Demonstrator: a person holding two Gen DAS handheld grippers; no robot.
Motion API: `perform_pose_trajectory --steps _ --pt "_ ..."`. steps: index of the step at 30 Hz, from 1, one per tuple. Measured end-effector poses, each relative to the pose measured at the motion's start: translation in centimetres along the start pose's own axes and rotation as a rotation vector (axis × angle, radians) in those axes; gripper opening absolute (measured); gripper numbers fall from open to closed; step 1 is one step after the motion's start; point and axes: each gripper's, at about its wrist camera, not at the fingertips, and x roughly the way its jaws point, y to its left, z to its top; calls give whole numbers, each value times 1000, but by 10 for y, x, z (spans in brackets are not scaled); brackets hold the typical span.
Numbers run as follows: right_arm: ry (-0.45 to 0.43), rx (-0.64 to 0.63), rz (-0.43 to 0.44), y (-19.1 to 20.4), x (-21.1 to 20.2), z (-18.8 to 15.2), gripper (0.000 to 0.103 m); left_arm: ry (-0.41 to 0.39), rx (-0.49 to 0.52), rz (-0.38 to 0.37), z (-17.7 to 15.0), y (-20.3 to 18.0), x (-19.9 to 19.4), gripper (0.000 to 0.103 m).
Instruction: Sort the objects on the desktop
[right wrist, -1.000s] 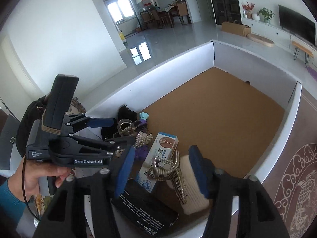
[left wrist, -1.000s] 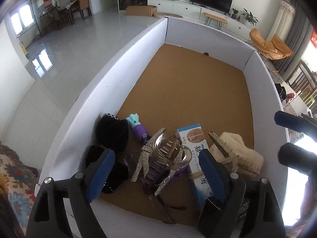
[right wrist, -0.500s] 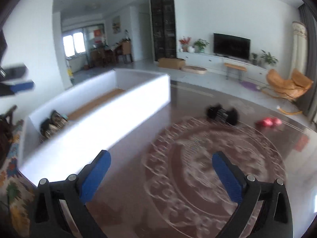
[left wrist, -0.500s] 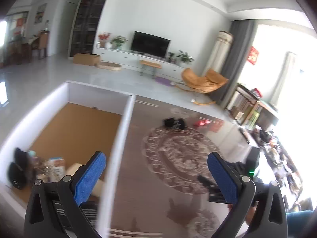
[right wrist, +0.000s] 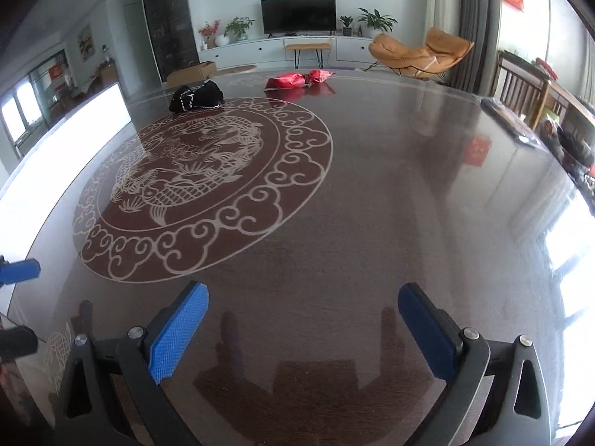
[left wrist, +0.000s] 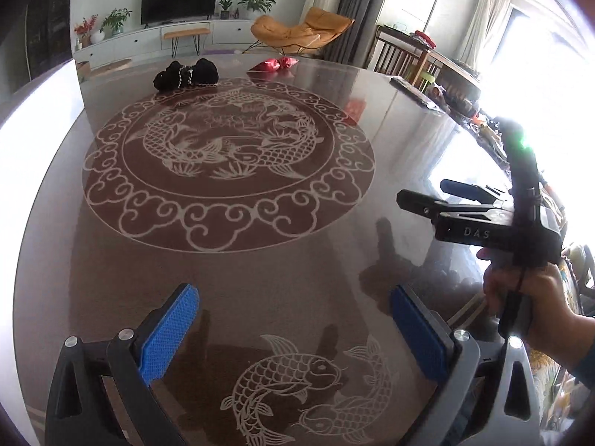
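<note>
Left gripper (left wrist: 292, 329): jaws apart, empty.
Right gripper (right wrist: 303, 329): jaws apart, empty.
Black bundle (right wrist: 196, 96): far edge of table (right wrist: 372, 223).
Advice: reach bundle, close squarely.

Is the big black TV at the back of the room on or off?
Off, it seems. The black flat-screen TV on the white cabinet shows a plain dark screen in both views, with no picture.
</note>
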Motion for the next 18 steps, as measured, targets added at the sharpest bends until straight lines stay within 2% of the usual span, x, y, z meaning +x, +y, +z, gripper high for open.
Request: perform_pose_trajectory --steps 4,9,18 --pt "-13 -3 7 1 -3 -1 102 20 -3 49 -8 10 12 103" --pt "19 -18 6 5 5 -2 102 -5 20 106 -7 16 15 103" --pt "32 -52 0 14 9 -3 102 17 70 198 -2 6 22 103"
